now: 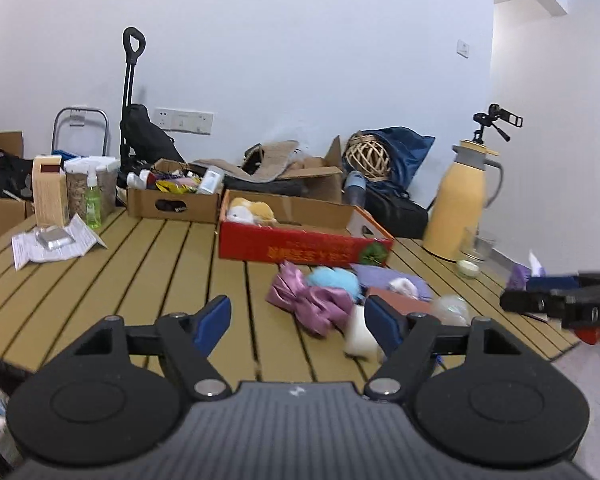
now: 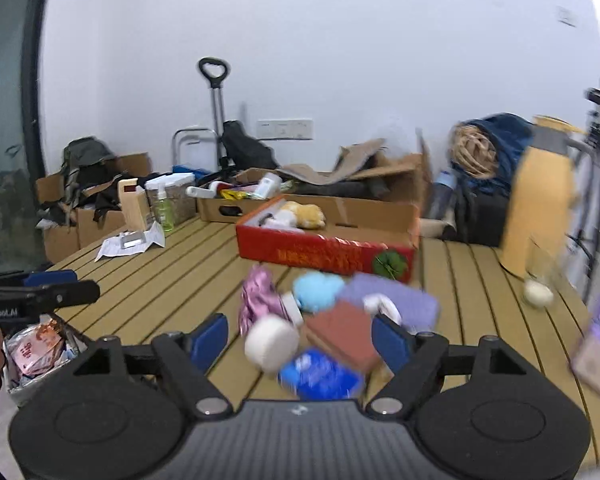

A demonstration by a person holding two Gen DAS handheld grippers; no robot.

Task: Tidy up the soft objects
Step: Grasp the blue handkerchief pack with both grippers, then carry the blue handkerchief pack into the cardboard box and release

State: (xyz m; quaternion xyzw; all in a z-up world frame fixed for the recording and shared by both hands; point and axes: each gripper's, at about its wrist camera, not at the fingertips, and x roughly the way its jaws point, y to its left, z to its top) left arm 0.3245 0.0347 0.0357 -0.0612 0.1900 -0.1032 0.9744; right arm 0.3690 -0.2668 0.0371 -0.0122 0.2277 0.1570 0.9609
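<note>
Ahead of both tools, w/ the left gripper [image 1: 298, 322] and right gripper [image 2: 300, 338] spread wide and holding nothing, we see most work left. Soft pile [image 2: 320, 304] lies loose just beyond our fingertips. Further back, red box [image 2: 324, 254] has only a yellow plush [image 2: 306, 214] + something white.

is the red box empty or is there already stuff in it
Not empty. The open-topped red box already holds a yellow and white plush toy at its left end; the rest of its inside is hidden behind the front wall.
</note>
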